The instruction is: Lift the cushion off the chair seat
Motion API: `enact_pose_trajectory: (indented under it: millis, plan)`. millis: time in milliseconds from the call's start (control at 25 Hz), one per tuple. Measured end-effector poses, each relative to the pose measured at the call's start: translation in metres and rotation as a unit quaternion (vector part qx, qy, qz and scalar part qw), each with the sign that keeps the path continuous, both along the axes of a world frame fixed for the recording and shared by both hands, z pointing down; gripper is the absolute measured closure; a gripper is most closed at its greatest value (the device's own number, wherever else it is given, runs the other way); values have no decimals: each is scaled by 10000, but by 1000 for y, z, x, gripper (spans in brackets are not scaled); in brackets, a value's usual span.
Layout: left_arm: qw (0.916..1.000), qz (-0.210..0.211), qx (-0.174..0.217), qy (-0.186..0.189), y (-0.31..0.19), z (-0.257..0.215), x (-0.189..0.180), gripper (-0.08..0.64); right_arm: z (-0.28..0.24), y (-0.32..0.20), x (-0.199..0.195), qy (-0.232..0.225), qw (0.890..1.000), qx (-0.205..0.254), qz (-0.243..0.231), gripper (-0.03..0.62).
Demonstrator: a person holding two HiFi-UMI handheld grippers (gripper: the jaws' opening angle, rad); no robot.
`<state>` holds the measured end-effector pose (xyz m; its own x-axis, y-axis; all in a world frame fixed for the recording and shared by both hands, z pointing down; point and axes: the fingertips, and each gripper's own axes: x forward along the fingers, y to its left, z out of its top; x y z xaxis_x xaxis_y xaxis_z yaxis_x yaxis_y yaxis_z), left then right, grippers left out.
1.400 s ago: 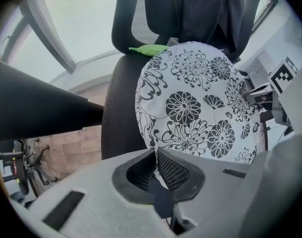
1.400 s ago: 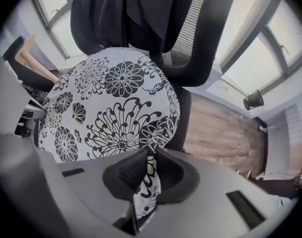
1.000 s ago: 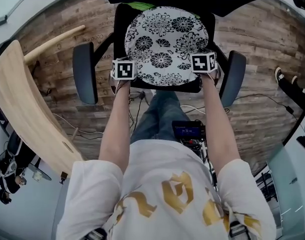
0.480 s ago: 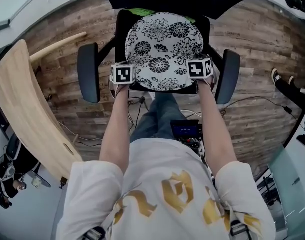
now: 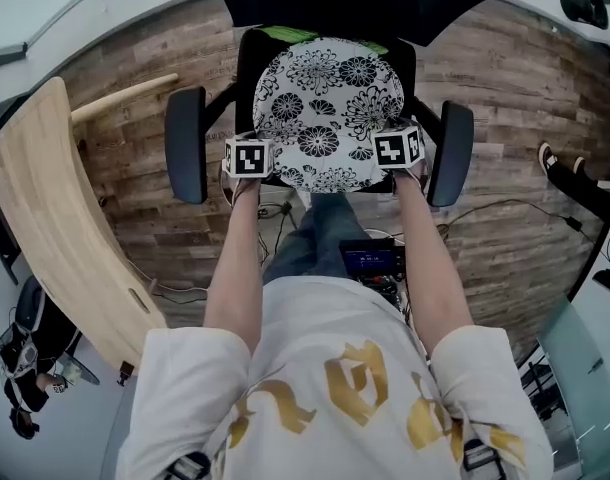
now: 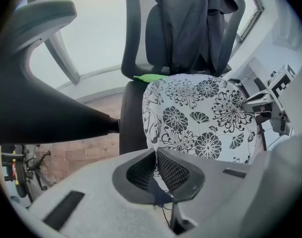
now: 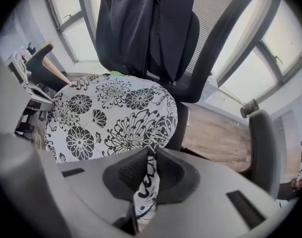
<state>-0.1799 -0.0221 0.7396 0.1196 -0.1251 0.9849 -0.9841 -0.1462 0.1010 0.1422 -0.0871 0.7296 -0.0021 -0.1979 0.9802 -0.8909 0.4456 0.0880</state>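
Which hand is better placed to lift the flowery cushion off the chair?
Right, probably. Both pinch the front edge of the cushion, but the right gripper shows a clear fold of flowered fabric between its fingers. The left gripper seems to pinch only a thin sliver.

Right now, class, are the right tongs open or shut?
Shut. The right tongs pinch the patterned edge of the round black-and-white floral cushion between their pads.
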Motion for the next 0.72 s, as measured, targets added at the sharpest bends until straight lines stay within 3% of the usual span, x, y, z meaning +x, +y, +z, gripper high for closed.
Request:
enact_pose_trajectory:
  millis: [480, 720]
  plan:
    - [9991, -26, 418, 53, -5, -25, 5, 541, -32, 7, -7, -403, 9978, 377, 369, 552]
    - [9984, -1, 551, 85, -6, -42, 5, 541, -46, 12, -3, -398, 9968, 535, 433, 552]
